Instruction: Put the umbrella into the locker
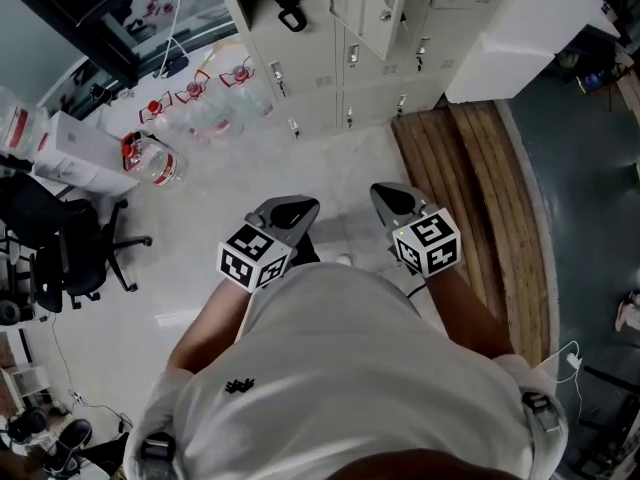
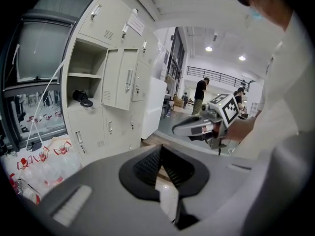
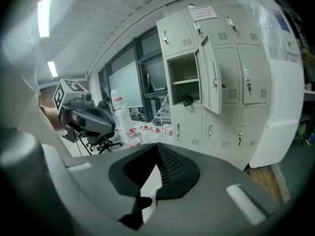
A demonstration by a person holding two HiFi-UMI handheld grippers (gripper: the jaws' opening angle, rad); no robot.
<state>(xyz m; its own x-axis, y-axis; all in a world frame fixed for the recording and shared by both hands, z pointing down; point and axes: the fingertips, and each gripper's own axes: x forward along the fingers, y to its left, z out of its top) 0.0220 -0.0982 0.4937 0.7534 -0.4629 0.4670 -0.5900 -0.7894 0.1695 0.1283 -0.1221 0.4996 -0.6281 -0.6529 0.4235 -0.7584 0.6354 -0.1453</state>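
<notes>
Left of the open locker [image 3: 183, 68], clear water bottles [image 1: 215, 113] crowd the floor; inside it, below the shelf [image 3: 186, 81], lies the black umbrella [image 3: 187, 100]. Left gripper [image 2: 160, 154] and right gripper [image 3: 157, 149] both have jaws pressed together on nothing. Only the left gripper view shows people [image 2: 200, 95] standing far off to the locker's right.

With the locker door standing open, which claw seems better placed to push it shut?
Right, probably: the right claw lines up below the open door; the left claw sits further aside.
</notes>
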